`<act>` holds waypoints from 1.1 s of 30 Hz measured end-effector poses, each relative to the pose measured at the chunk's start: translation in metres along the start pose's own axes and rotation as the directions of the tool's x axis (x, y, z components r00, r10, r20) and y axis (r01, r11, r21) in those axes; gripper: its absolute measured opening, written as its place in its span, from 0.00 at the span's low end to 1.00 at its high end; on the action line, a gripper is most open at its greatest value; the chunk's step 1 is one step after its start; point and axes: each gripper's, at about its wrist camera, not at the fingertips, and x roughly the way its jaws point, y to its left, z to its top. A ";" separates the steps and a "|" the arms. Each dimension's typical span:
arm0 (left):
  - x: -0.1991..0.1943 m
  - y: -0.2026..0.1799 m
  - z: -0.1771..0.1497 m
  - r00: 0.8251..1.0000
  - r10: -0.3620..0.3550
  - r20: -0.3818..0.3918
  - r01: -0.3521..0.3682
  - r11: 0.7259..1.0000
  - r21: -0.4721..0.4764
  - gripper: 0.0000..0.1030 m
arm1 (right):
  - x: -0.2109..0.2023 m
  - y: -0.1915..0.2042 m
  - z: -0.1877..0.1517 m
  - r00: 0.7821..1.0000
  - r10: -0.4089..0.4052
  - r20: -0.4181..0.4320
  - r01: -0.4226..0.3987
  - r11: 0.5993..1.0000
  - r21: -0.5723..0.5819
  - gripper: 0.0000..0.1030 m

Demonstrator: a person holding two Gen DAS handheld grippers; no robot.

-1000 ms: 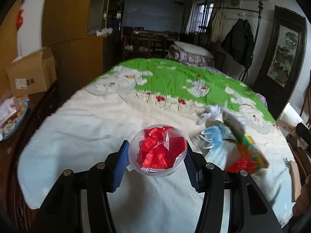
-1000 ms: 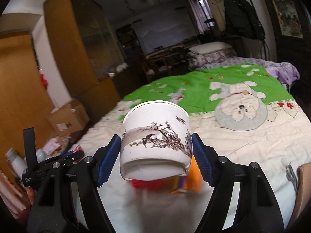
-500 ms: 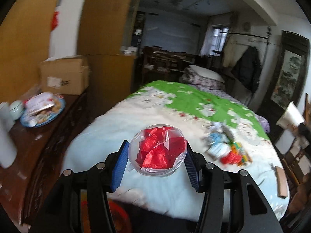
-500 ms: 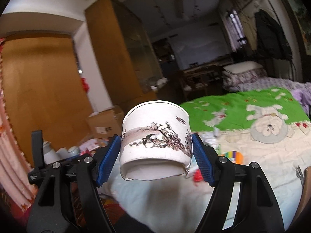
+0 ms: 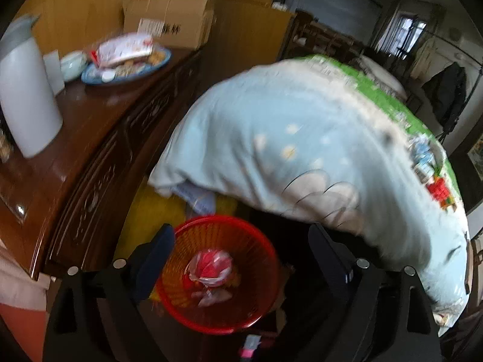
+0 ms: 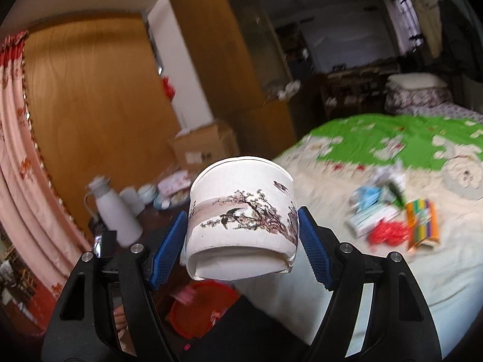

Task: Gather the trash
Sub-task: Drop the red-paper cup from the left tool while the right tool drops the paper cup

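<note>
Bed: largest item in both views, covered with a pale blue, cream and green cartoon-print quilt that overhangs the near edge.

Dark carved wooden counter stands beside the bed. On it: a brown cardboard box, a white insulated jug with a grey lid, and a blue plate piled with packaged snacks.

Round red plastic mesh wastebasket sits on the floor between counter and bed, directly below the left gripper. Left jaws have just been opening and now stand spread wide, with nothing between the pads. A clear plastic cup stuffed with red crumpled wrapper is inside the basket, near its middle; blur prevents telling whether it is resting or falling.

Right gripper: jaws pinch a white paper cup printed with birds and a blossoming branch, blue pads against both sides. The cup lies tilted, open mouth toward the camera. In this view the red wastebasket shows low down, behind the cup and gripper.

Remaining litter on the quilt, well apart from the basket: a loose cluster of a striped orange-green-yellow carton, red crumpled wrapper, pale blue and white packets and white crumpled paper. Items touch or overlap; blur hides finer detail. The same cluster shows small at the far right of the left wrist view.
</note>
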 end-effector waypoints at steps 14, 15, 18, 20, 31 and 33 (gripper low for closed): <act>-0.016 0.090 0.004 0.976 0.202 0.075 -0.184 0.963 -0.198 0.94 | 0.147 0.084 -0.057 0.911 0.137 -0.389 -0.188 0.978 -0.095 0.72; -0.015 0.099 0.004 0.977 0.200 0.070 -0.180 0.959 -0.217 0.94 | 0.159 0.092 -0.062 0.895 0.146 -0.422 -0.206 0.974 -0.098 0.72; -0.013 0.113 0.003 0.980 0.192 0.061 -0.171 0.954 -0.246 0.94 | 0.192 0.109 -0.078 0.837 0.177 -0.518 -0.258 0.962 -0.087 0.77; -0.010 0.120 0.001 0.978 0.202 0.053 -0.182 0.950 -0.254 0.94 | 0.206 0.115 -0.084 0.811 0.181 -0.556 -0.270 0.959 -0.082 0.79; -0.011 0.102 0.002 0.975 0.210 0.069 -0.194 0.962 -0.192 0.94 | 0.197 0.093 -0.073 0.845 0.150 -0.513 -0.198 0.979 -0.040 0.79; -0.021 0.086 0.006 0.974 0.207 0.097 -0.190 0.969 -0.159 0.94 | 0.184 0.085 -0.065 0.865 0.146 -0.481 -0.183 0.983 -0.031 0.79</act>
